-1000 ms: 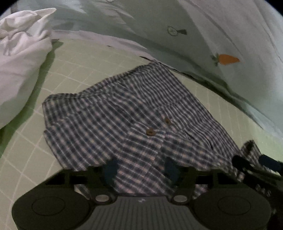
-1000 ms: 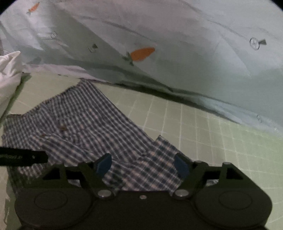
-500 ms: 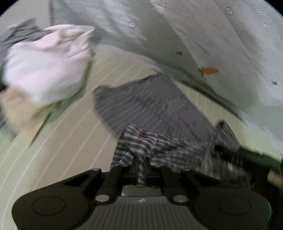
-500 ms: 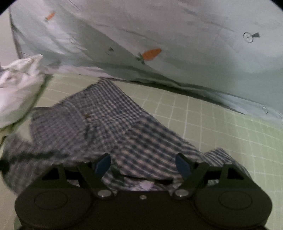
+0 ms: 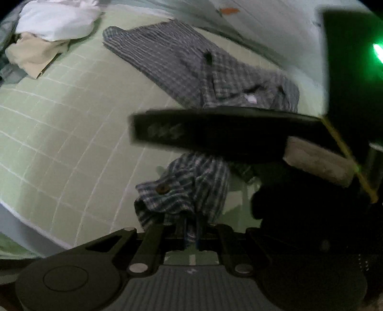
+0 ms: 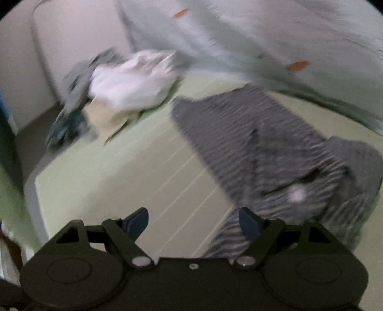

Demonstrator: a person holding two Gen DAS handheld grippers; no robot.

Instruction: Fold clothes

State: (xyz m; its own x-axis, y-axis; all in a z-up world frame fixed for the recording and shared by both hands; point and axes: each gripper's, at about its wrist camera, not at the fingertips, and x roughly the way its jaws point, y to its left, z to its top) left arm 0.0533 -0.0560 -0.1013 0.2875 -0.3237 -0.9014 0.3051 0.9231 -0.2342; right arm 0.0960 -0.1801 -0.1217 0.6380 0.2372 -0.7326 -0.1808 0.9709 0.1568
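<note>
A blue-and-white plaid garment (image 5: 191,59) lies on the green gridded sheet (image 5: 59,119). My left gripper (image 5: 191,229) is shut on a bunched plaid corner with a brown button (image 5: 162,189), lifted above the sheet. The other gripper's dark body (image 5: 215,134) crosses the left wrist view in front of the garment. In the right wrist view my right gripper (image 6: 194,222) is open and empty above the sheet, with the blurred plaid garment (image 6: 263,148) to its right, a strip running under the right finger (image 6: 249,224).
A pile of white, cream and grey clothes (image 6: 129,83) sits at the far left of the bed, also in the left wrist view (image 5: 52,21). A pale blue quilt with carrot prints (image 6: 263,36) lies behind. The mattress edge (image 6: 36,191) drops off at left.
My left gripper shut on the plaid corner and pulled it up and back. My right gripper stayed open and swung left across the left wrist view.
</note>
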